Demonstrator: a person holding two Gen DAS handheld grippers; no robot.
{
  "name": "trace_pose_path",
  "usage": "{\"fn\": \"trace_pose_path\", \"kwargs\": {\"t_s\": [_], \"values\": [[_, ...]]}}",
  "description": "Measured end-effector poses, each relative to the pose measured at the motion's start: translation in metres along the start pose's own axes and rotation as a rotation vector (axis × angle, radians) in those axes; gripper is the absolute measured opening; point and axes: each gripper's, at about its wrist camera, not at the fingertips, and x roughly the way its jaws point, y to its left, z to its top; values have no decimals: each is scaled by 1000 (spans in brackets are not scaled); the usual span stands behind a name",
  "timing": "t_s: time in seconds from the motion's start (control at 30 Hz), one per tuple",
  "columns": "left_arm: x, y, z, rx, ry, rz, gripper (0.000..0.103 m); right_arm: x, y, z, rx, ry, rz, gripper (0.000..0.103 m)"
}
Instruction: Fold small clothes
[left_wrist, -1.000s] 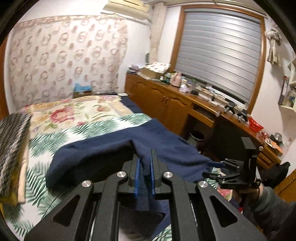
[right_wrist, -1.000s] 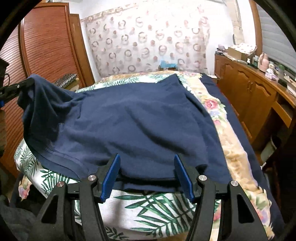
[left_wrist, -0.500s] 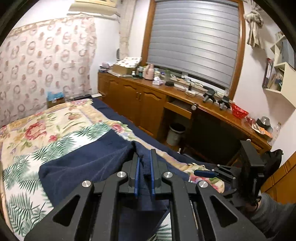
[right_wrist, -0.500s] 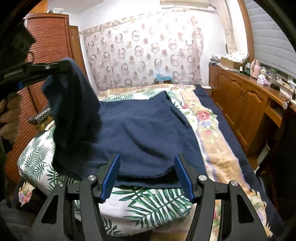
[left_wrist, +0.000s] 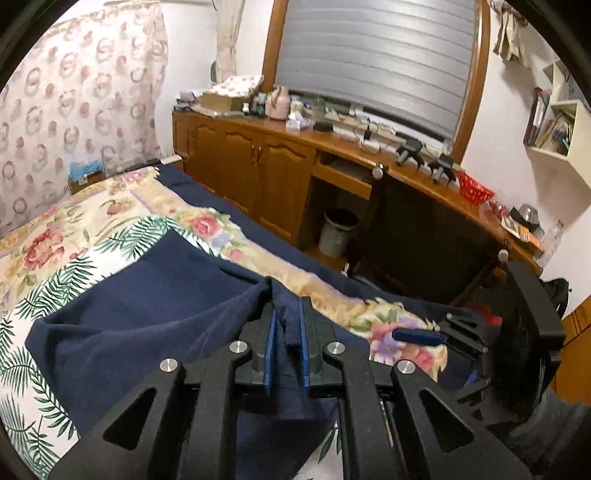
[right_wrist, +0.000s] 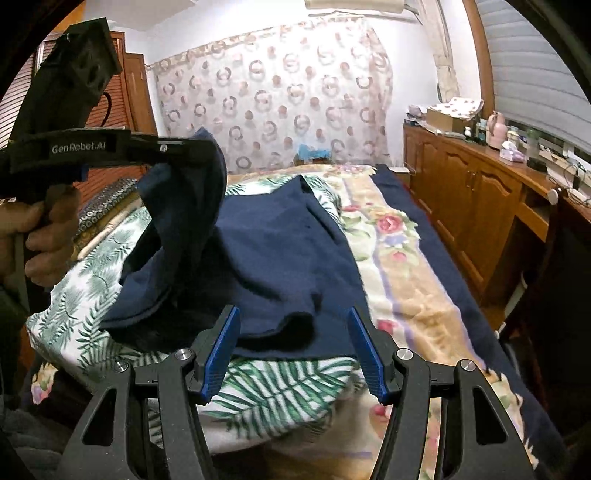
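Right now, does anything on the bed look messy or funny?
Yes. The shirt isn't flat: the left gripper holds one edge up, so that side hangs bunched and twisted over the rest. Nothing looks torn or spilled.

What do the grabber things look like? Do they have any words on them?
Both tools are black, with cut-out arms, silver bolts and ridged blue pads. The left tool says "GenRobot.AI" in white on its side and has a black cable behind it. The right tool looks the same. A dark grey sleeve shows.
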Motion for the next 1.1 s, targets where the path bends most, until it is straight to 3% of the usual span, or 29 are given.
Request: {"fn": "trace_pose_path", "kwargs": {"t_s": [0.07,0.2,0.27,0.5,0.77,0.9,1.1], "values": [[-4,-3,-2,22,-5,10,35,3,-4,2,14,7,-2,63],[-24,5,-7,39,-40,31,60,9,-9,11,29,11,-13,63],[-31,17,-11,30,-54,48,79,9,-11,15,32,7,-15,63],[-52,72,-37,-32,-57,147,79,23,-8,32,21,8,-8,63],[-48,140,-83,-132,25,237,79,62,16,64,-45,22,30,63],[-43,160,-107,-193,72,197,79,87,24,75,-67,38,49,63],[-41,155,-130,-211,106,150,79,112,28,81,-112,75,51,63]]}}
